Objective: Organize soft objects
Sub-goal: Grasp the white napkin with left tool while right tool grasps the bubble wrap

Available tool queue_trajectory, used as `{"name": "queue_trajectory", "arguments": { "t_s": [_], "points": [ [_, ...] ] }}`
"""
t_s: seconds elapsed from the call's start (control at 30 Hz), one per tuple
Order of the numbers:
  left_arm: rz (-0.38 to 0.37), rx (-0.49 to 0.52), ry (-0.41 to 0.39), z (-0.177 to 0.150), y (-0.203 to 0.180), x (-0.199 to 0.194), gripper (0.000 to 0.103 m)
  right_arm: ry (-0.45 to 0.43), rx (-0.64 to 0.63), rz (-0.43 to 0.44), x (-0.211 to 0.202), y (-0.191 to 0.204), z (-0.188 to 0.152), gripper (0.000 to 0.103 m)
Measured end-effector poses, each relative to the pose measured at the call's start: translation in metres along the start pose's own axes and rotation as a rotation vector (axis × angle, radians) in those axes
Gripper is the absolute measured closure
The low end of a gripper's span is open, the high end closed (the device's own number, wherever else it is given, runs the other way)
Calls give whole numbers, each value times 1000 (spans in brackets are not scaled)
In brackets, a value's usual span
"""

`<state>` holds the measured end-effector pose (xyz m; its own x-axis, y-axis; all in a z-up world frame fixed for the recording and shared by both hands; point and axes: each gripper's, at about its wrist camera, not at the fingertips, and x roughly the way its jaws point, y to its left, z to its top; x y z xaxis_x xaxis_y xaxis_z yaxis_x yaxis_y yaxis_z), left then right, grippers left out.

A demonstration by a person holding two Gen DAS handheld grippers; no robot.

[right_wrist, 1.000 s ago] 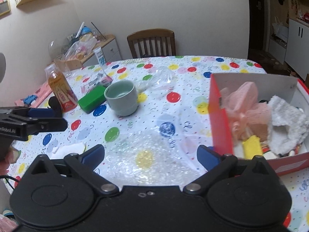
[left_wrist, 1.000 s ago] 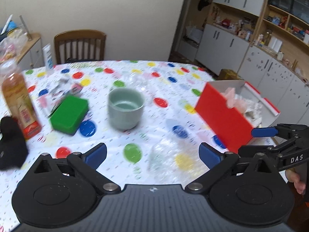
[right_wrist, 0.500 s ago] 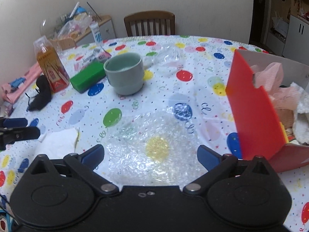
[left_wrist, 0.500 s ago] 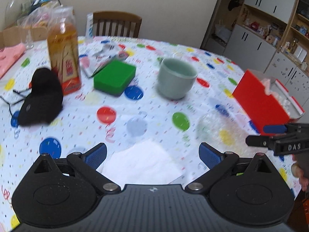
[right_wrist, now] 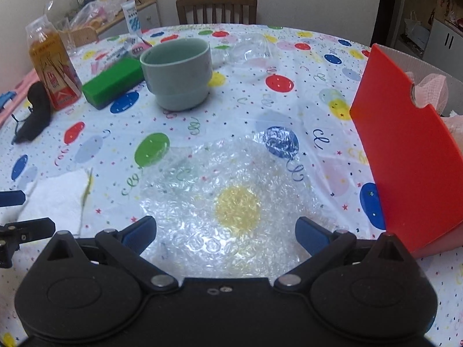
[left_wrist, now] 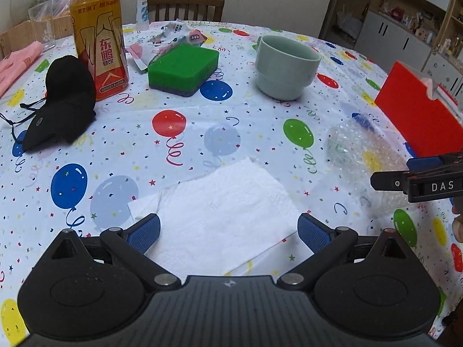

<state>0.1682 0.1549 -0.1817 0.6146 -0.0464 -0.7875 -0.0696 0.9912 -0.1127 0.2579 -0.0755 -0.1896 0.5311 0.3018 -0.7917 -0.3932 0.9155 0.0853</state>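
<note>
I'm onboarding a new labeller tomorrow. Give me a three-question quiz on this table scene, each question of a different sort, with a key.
1. True or false: the left tool is shut on the white tissue.
2. Multiple choice: what lies flat just ahead of the right tool? A) green sponge B) bubble wrap C) black mask
3. Fill in: the green sponge lies between the orange drink bottle and the pale green ____.

Key:
1. False; it is open, with the tissue lying on the table between its fingers.
2. B, the bubble wrap.
3. cup.
</note>
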Motion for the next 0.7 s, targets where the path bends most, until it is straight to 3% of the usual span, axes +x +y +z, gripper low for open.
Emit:
{"name": "queue_trajectory", "arguments": {
  "t_s": [0.17, 0.27, 0.5, 0.6, 0.7],
  "points": [
    [31, 28, -3, -3, -6, 4, 6, 20, -10, -13, 7, 4, -4, 6],
    [57, 44, -13, -2, -9, 4, 14, 33, -22, -21, 9, 6, -7, 9],
    [109, 65, -33, 0, -10, 3, 52, 27, -68, -43, 7, 12, -10, 17],
    [103, 82, -38, 1, -14, 3, 72, 22, -89, -35, 5, 15, -10, 26],
    [91, 98, -40, 1, -17, 3, 82, 20, -107, -18, 3, 18, -10, 39]
  ]
}}
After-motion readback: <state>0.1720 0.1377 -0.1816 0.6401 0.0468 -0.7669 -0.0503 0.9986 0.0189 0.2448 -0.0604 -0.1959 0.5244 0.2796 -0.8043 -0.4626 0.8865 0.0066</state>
